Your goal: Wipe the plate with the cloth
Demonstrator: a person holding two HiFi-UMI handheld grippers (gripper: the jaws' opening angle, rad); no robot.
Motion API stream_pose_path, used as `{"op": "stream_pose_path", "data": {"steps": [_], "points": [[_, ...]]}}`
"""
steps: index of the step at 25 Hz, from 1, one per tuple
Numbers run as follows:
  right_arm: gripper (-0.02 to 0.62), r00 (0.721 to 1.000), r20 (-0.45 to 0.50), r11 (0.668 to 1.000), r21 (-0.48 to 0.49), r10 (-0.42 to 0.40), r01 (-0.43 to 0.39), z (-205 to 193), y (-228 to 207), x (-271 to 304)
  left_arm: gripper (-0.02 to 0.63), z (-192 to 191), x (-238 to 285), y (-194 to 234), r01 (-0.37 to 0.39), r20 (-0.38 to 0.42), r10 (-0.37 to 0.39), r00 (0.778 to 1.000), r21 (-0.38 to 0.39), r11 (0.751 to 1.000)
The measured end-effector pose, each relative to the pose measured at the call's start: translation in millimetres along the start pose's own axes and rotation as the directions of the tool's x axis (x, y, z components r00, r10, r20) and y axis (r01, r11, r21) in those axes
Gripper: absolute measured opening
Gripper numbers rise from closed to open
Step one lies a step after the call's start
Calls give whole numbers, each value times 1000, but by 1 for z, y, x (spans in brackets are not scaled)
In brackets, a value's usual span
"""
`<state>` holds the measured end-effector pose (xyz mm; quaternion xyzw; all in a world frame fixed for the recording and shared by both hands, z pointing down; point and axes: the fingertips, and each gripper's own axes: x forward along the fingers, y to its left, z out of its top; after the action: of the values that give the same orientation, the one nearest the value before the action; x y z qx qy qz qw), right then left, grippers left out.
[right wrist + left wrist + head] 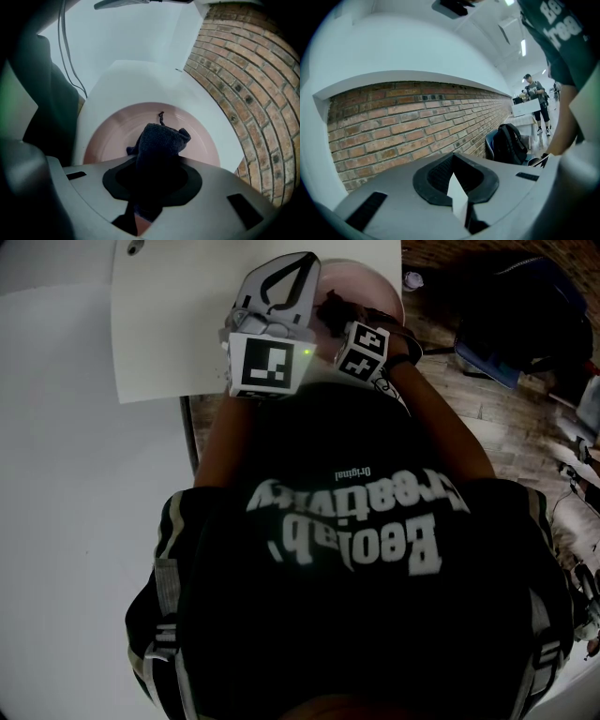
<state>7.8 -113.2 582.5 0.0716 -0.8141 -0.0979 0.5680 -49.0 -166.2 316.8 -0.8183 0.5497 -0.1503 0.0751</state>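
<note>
Right tongs (151,187) pinching a dark blue knitted cloth (161,140) over the round pink plate (110,133) just ahead; left tongs (461,211) clamped on a thin white sheet (454,187).

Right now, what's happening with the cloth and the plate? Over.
Right gripper shut on dark blue knitted cloth, over round pink plate. Left gripper shut on thin white sliver, can't tell what. No blocker seen.
</note>
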Motion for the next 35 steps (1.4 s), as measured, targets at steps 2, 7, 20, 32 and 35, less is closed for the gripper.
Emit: {"op": "stream_pose_path", "data": {"steps": [2, 7, 20, 32, 35], "points": [[86, 999, 26, 999, 18, -28, 27, 1, -3, -6, 3, 3, -5, 0, -6, -1, 6, 1000, 19, 1000], [86, 977, 167, 973, 209, -135, 99, 11, -30, -38, 3, 0, -20, 7, -53, -22, 53, 998, 9, 999], [84, 650, 557, 844, 457, -517, 280, 83, -85, -183, 3, 20, -58, 16, -125, 65, 127, 990, -32, 992], [83, 518, 494, 705, 602, -698, 376, 116, -106, -238, 3, 46, -54, 45, 28, 170, -37, 985, 55, 998], [83, 493, 496, 690, 613, -715, 384, 126, -103, -245, 3, 50, -58, 50, 55, 187, -64, 980, 52, 997]]}}
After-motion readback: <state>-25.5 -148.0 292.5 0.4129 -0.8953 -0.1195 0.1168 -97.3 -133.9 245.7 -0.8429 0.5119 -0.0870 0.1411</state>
